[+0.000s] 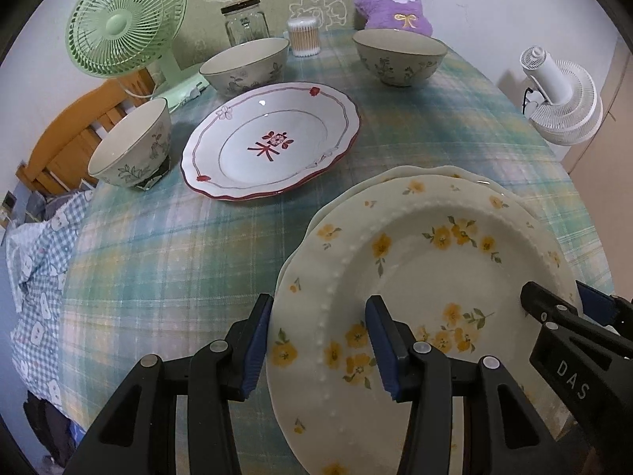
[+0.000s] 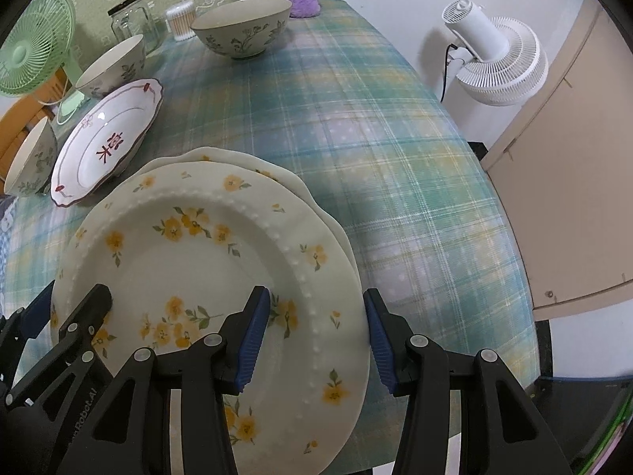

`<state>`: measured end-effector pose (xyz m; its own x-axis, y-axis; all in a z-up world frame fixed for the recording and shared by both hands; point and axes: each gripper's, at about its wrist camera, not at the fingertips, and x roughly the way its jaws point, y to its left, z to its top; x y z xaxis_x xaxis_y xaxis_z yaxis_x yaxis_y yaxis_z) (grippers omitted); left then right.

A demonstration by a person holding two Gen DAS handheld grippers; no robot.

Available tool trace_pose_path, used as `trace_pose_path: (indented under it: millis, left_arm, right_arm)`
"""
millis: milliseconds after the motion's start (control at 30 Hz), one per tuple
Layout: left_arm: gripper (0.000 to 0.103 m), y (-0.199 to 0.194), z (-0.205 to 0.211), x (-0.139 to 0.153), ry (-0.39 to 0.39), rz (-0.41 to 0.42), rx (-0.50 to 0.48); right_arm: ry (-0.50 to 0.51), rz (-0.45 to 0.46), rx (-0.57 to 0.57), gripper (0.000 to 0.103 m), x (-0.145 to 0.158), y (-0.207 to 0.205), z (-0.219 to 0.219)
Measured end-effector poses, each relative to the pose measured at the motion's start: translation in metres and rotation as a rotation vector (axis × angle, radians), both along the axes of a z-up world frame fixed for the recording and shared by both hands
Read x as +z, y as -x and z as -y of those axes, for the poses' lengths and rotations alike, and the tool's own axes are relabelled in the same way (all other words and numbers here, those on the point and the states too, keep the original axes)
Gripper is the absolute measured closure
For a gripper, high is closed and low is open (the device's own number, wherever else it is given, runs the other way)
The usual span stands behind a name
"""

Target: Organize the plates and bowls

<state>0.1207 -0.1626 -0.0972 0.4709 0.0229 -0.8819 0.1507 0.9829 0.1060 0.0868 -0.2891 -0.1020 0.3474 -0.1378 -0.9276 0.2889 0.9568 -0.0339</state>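
A green fan (image 1: 126,23), a jar (image 1: 244,20), a swab tub (image 1: 304,36) and a purple plush (image 1: 391,3) line the far edge; a white fan (image 1: 561,95) stands off to the right. Three bowls (image 1: 132,146) (image 1: 245,66) (image 1: 399,57) ring the red plate (image 1: 273,140). The checked cloth (image 1: 158,253) covers the table. Two stacked yellow plates (image 1: 419,277) sit nearest. The left gripper (image 1: 318,344) and right gripper (image 2: 316,340) each straddle opposite rims of the top one, jaws apart, not clamped.

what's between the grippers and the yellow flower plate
Nothing visible. The left gripper straddles the rim of the yellow flower plate on one side, and the right gripper straddles the opposite rim, jaws open.
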Motion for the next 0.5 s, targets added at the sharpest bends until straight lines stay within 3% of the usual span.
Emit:
trace_pose_path:
  millis: [233, 400, 500]
  left_arm:
    - [0.055, -0.003, 0.005, -0.002, -0.020, 0.033, 0.009]
    - [0.046, -0.007, 0.000, 0.001, 0.040, 0.000, 0.012]
    - [0.037, -0.008, -0.005, 0.007, 0.072, -0.013, 0.000]
  right_arm:
    - [0.008, 0.002, -0.003, 0.047, 0.000, -0.005, 0.000]
    - [-0.011, -0.015, 0.002, 0.044, 0.001, -0.008, 0.001]
    - [0.002, 0.025, 0.026, 0.031, 0.015, -0.009, -0.003]
